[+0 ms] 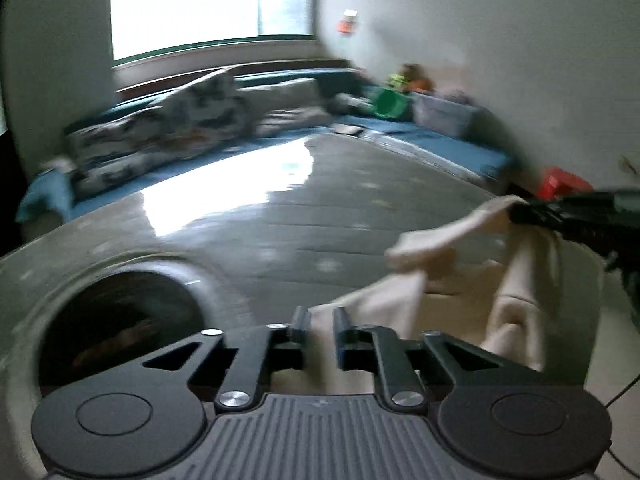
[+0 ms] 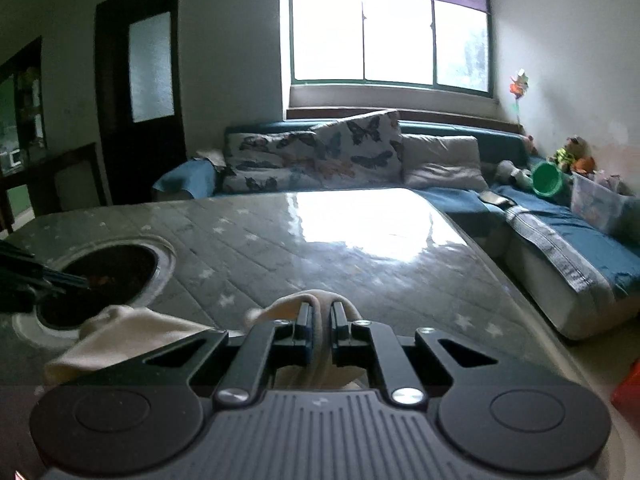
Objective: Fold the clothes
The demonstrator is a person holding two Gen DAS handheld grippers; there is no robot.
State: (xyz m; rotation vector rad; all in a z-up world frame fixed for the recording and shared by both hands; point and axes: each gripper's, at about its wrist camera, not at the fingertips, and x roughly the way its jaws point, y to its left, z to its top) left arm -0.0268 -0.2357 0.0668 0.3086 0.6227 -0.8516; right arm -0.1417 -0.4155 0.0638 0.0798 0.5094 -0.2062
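A cream garment (image 1: 420, 276) hangs above the grey patterned table (image 1: 304, 216), stretched between both grippers. My left gripper (image 1: 320, 320) is shut on one edge of the cream garment at the near side. My right gripper (image 1: 520, 210) enters the left wrist view from the right, shut on another edge held higher. In the right wrist view my right gripper (image 2: 320, 312) pinches a bunched fold of the garment (image 2: 120, 332), which drapes down to the left. The left gripper (image 2: 60, 280) shows at the far left there.
The table (image 2: 320, 232) has a round dark hole (image 2: 104, 276) near its left side. A blue sofa (image 2: 540, 216) with cushions, a green bucket (image 2: 546, 178) and a plastic box (image 2: 596, 200) runs behind and right of it. A red object (image 1: 560, 180) stands on the floor.
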